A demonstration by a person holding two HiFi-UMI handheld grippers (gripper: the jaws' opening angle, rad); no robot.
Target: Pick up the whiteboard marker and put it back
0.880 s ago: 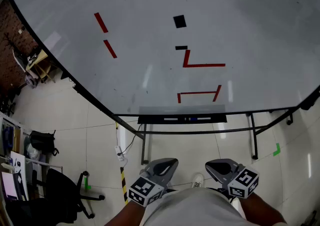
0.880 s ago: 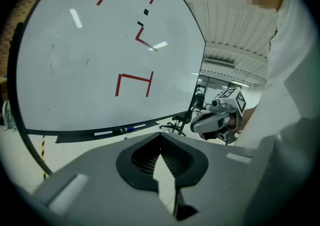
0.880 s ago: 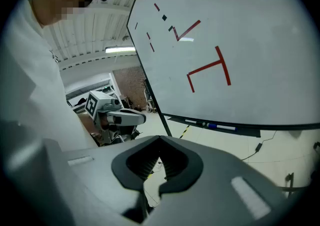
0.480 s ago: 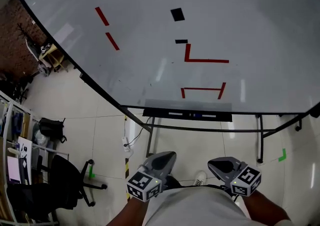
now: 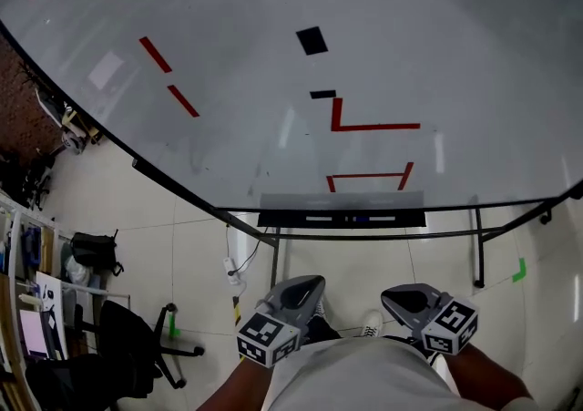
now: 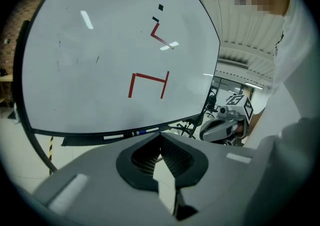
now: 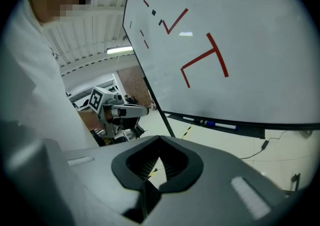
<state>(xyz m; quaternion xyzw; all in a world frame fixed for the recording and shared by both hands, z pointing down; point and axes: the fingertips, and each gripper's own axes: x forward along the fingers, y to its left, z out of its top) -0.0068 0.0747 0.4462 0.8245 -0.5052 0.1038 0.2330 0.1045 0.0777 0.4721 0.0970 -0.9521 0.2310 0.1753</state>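
Observation:
A large whiteboard [image 5: 383, 54] with red line marks stands in front of me. Its black tray [image 5: 342, 218] runs along the bottom edge and holds a white marker [image 5: 318, 217] and a blue-capped marker [image 5: 362, 217]. The same markers show in the left gripper view [image 6: 134, 133] and in the right gripper view [image 7: 212, 123]. My left gripper [image 5: 308, 285] and right gripper [image 5: 395, 296] hang close to my body, well short of the tray. Both are shut with nothing between the jaws, as seen in the left gripper view [image 6: 160, 139] and the right gripper view [image 7: 160, 144].
The board's metal stand legs [image 5: 273, 263] reach the tiled floor. A black office chair [image 5: 127, 345], a dark bag [image 5: 91, 250] and shelves stand at the left. A cable with a plug block [image 5: 232, 277] and yellow-black floor tape [image 5: 236, 311] lie near the left leg.
The head view has swung a little, so the board and tray sit slightly lower and more to the left. Both grippers stay shut near my body.

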